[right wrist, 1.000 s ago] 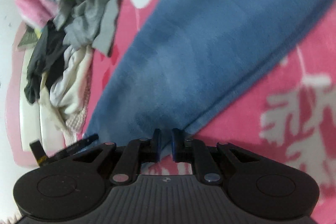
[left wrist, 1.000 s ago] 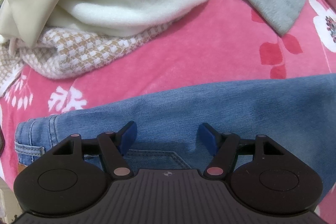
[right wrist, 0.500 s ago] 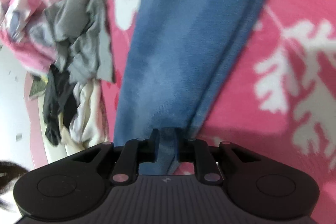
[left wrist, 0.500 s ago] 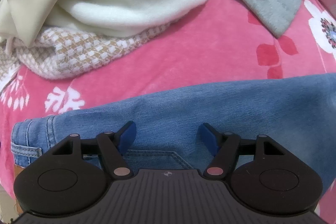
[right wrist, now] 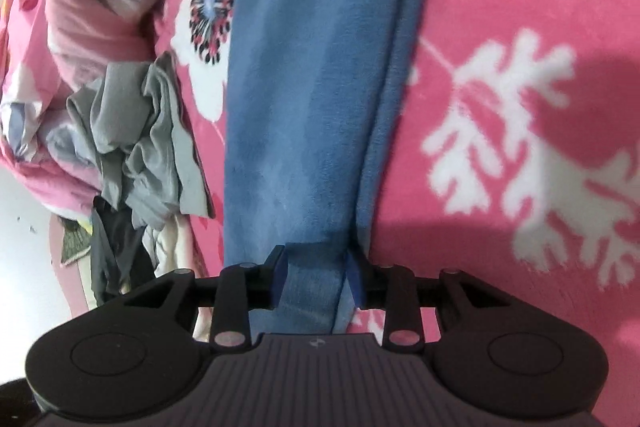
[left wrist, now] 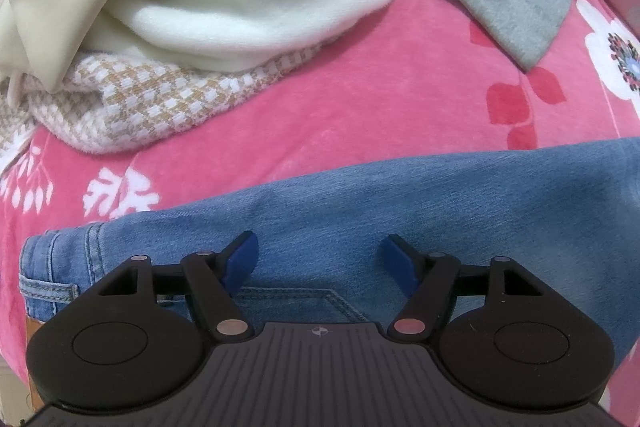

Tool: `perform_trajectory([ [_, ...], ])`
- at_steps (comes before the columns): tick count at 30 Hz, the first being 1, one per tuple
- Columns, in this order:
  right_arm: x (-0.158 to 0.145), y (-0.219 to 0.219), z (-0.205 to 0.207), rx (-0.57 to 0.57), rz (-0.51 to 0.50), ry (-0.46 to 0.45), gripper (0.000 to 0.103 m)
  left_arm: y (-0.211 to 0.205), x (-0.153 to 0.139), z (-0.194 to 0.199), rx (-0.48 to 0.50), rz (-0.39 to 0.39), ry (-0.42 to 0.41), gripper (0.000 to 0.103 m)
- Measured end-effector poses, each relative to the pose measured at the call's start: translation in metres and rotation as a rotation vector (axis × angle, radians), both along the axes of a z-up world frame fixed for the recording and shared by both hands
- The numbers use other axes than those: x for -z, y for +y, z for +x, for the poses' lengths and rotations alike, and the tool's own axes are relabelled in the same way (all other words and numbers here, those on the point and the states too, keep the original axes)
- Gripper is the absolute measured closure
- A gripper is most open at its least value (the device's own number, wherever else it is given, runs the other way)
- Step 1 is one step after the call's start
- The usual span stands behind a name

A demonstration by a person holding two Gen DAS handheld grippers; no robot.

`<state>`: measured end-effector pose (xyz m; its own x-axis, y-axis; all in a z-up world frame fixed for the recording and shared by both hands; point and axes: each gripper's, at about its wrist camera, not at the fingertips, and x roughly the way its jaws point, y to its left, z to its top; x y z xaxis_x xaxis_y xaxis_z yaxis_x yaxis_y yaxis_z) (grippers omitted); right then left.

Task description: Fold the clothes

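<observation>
**Inspector:** Located jeans (left wrist: 400, 223) flat on the pink floral bed cover (left wrist: 360, 87), nearer the cameras than the pile of unfolded clothes (left wrist: 240, 7). Waistband and pocket end found directly under the left tongs (left wrist: 318, 263); leg end found between the jaws of the right tongs (right wrist: 316, 277).

**Reviewer:** State of each?

**Inspector:** Left tongs released, jaws spread wide above the denim, nothing pinched. Right tongs just widened; leg hem (right wrist: 312, 287) lying in the gap, pads apparently no longer pressing, so judged let go rather than gripped.

**Reviewer:** Governing relation for the coming move?

**Inspector:** Long axis of the jeans running from one pair of tongs to the other: straight away from the right tongs, crosswise before the left. Jeans lying forward of and below both. Left hand nearer the waistband, right hand nearer the hem. Likely next step judged a fresh grip at one end, then carrying it along that axis toward the other.

**Reviewer:** Anything not verified?

**Inspector:** Near edge of the waistband hidden behind the left tongs body. Middle of the legs cut off in both views. Right view blurred; pad contact with the hem not confirmed. Grey garment (right wrist: 152, 143) beyond the jeans crumpled, kind not determined.
</observation>
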<state>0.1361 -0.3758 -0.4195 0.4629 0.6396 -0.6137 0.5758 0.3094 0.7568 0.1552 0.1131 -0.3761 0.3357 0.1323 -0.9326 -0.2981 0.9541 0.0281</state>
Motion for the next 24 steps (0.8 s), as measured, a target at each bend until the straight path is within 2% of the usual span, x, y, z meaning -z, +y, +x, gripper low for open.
perform_trajectory([
  [6,0.004,0.005,0.007,0.002,0.009,-0.02,0.064,-0.001,0.001,-0.001,0.001,0.001,0.002,0.032],
  [10,0.011,0.014,0.002,-0.052,0.064,-0.009,0.066,0.0,0.002,-0.002,0.003,0.001,0.002,0.032],
  [12,0.007,0.019,0.003,-0.086,0.047,-0.034,0.067,0.0,0.002,-0.002,0.002,0.002,0.004,0.032],
  [14,0.006,0.019,0.006,-0.084,0.043,-0.054,0.075,0.0,0.001,-0.002,0.001,0.003,0.006,0.032],
  [16,0.006,0.021,0.007,-0.092,0.042,-0.057,0.092,0.0,0.001,-0.002,0.003,0.002,0.007,0.032],
  [18,0.001,0.021,0.007,-0.113,0.028,-0.071,0.101,0.0,0.001,-0.001,0.004,0.001,0.007,0.032],
  [24,-0.014,0.016,0.003,-0.162,-0.013,-0.075,0.102,0.001,-0.001,0.0,0.02,-0.006,0.018,0.033],
])
